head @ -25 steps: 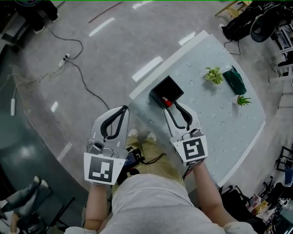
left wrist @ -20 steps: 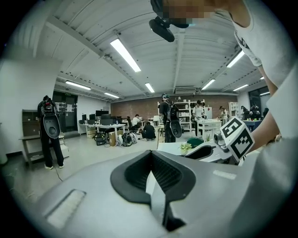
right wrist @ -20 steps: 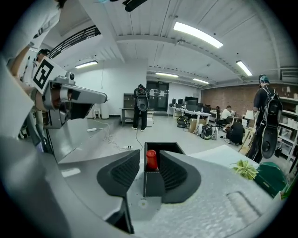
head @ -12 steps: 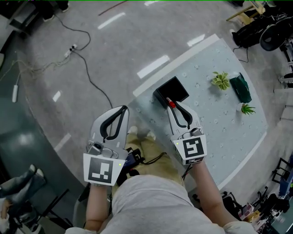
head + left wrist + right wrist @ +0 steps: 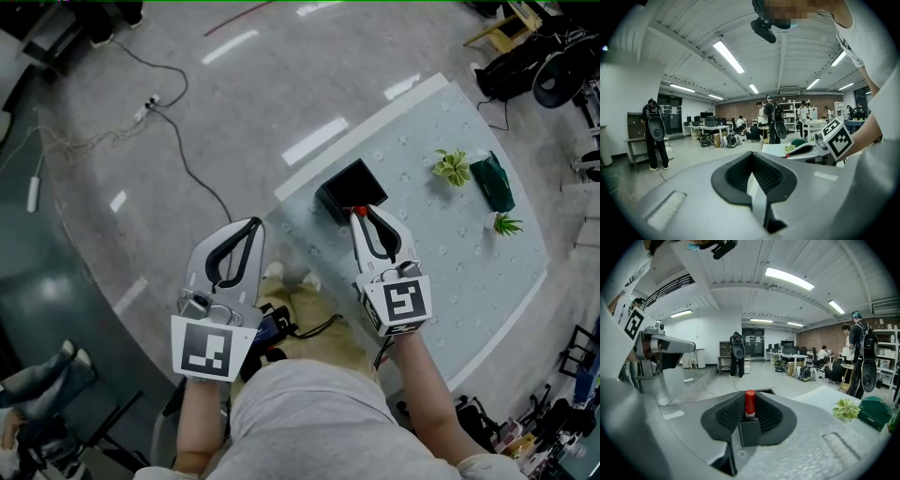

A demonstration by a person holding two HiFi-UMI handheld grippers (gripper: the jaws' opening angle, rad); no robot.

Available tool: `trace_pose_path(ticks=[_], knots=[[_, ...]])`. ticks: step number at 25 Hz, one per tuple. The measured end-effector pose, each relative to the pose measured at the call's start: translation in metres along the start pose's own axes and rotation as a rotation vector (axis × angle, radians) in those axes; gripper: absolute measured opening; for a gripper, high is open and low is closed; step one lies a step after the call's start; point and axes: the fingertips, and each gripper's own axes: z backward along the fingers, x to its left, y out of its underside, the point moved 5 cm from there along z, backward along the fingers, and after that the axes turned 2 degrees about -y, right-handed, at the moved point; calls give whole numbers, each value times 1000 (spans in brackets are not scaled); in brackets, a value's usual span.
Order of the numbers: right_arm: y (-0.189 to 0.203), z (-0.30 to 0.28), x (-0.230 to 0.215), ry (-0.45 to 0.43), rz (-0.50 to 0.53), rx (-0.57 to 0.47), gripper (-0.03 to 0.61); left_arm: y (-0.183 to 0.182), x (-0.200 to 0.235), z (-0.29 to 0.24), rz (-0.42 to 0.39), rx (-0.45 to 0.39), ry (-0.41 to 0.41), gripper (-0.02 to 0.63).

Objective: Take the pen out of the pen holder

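Head view, centre of frame: right tool (image 5: 364, 217) reaching onto the pale desk (image 5: 450, 272), tips at the near edge of the black pen holder (image 5: 353, 186). Pen (image 5: 359, 210) standing upright in the holder, red cap showing between the tips.

Right gripper view, mid-frame: same red-capped pen (image 5: 749, 405) flanked by the two ribbed pads (image 5: 729, 412), narrow gaps visible on either side, so not yet pinched. Jaws closing, at about half spread.

Changed within the last second: jaws brought in from fully apart; tips carried slightly up-frame; cap, previously just ahead of them, now inside the gap.

Meaning for the task: approach finished, grasp under way, pen still seated in the holder and nothing lifted. Likely remaining: completing the pinch on the cap, then a straight pull upward, clear of the holder's rim. Risk, as a judgement: tipping of the light holder if pulled at a slant.

Left tool (image 5: 251, 227), lower left of centre, off the desk above the floor, jaws together and empty, unmoved and idle.
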Motion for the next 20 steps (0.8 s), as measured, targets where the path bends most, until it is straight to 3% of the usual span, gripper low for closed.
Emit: trace_pose_path(ticks=[11, 20], knots=[[-46, 20, 3, 90, 27, -124, 63, -20, 0, -2, -44, -46, 69, 12], [-85, 46, 2, 169, -9, -235, 63, -38, -7, -13, -80, -81, 161, 12]])
